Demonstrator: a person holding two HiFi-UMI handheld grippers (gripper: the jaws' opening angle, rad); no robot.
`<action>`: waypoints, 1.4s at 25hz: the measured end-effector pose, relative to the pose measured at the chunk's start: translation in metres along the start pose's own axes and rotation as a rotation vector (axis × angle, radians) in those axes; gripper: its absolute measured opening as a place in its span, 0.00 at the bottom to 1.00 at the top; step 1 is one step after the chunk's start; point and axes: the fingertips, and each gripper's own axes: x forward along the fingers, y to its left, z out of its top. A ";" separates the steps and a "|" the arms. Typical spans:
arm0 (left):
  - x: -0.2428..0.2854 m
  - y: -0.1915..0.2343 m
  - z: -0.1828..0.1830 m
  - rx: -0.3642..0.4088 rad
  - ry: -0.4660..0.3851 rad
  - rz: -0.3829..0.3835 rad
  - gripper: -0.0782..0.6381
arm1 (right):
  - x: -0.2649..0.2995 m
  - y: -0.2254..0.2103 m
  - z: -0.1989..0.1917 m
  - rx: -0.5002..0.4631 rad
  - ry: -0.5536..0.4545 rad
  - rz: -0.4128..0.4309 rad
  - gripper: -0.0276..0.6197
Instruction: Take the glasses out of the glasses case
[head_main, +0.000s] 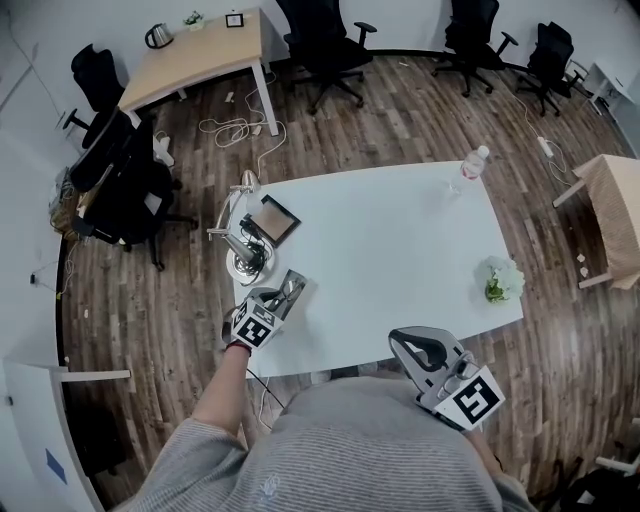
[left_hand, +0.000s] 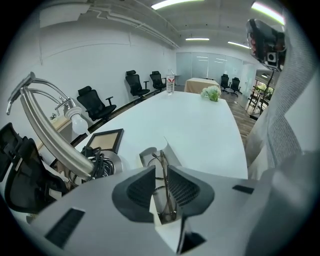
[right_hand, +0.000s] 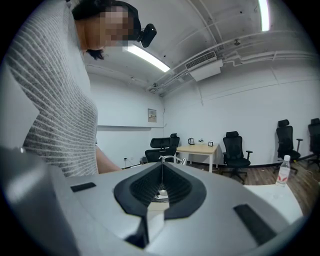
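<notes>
The white table (head_main: 400, 250) fills the middle of the head view. A desk lamp (head_main: 235, 235) with a coiled cable at its base stands along its left edge, and a small picture frame (head_main: 274, 218) lies just beside the lamp. A water bottle (head_main: 472, 165) stands at the far edge and a little pot of flowers (head_main: 503, 280) near the right edge.

The glasses case (left_hand: 150, 156) lies open at the table's near left corner, close to the lamp base. The glasses (left_hand: 163, 167) are still inside it, folded and standing on edge along the trough.

They look like thin wire-framed glasses, so probably very light, springy in the arms and easy to bend or scratch at the lenses. The safest hold is likely across the folded frame near the bridge or hinge, with gentle pressure and a straight lift. The case is light too and may come up with them.

The left gripper (left_hand: 161, 186) points steeply down into the case, its jaws about half closed and astride the glasses. The frame runs along the right pad, but a sliver of gap shows at the left one, so I judge the grip not yet made.

The right gripper (right_hand: 161, 186) is level by the person's striped top, off the table's near edge. Its jaws are together on nothing.
</notes>
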 end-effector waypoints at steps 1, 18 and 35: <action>0.002 0.000 -0.001 0.001 0.011 -0.003 0.22 | -0.001 -0.001 0.000 0.002 -0.001 -0.004 0.07; 0.035 -0.004 -0.020 -0.043 0.195 -0.110 0.22 | -0.009 -0.012 -0.004 0.011 0.010 -0.045 0.07; 0.046 -0.016 -0.039 -0.043 0.348 -0.178 0.15 | -0.011 -0.018 -0.004 0.012 0.009 -0.068 0.07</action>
